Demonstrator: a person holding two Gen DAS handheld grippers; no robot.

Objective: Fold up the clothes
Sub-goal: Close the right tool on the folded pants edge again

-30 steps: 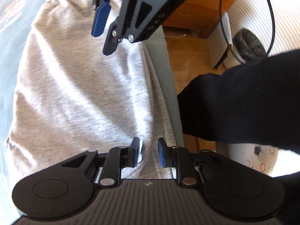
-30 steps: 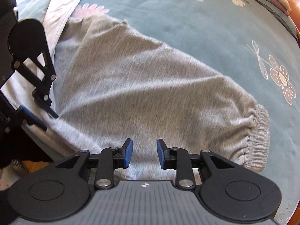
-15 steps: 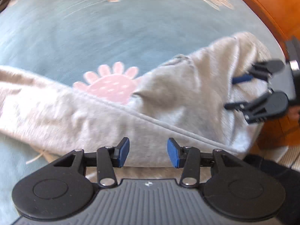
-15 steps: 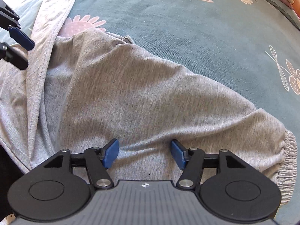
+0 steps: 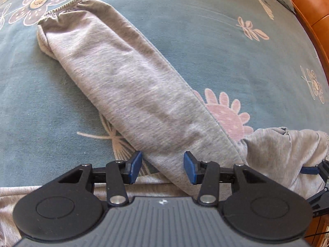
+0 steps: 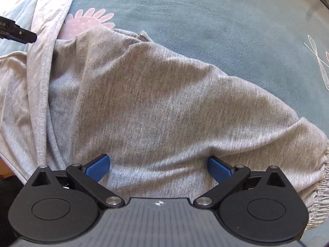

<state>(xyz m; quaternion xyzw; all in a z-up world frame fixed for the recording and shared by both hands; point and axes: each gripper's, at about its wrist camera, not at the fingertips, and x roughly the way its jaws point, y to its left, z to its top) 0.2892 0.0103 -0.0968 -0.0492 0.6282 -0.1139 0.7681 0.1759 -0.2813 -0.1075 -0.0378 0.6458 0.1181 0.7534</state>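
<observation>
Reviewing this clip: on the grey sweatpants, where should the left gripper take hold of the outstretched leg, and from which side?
Probably at the leg's elastic cuff, the far end of the grey sweatpants. It lies flat on the blue bedspread, its gathered hem forming a firm edge; come from above, open left gripper straddling that hem.

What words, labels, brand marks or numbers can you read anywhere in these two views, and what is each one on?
No text reads clearly.
White emblem, no letters: on the left gripper body; the right gripper bears the same.
Side lettering, white, on the right gripper: too small and cut off.
Arm lettering, white, on the left gripper: cut off, unreadable.
Grey trousers, bedspread: no writing.
</observation>
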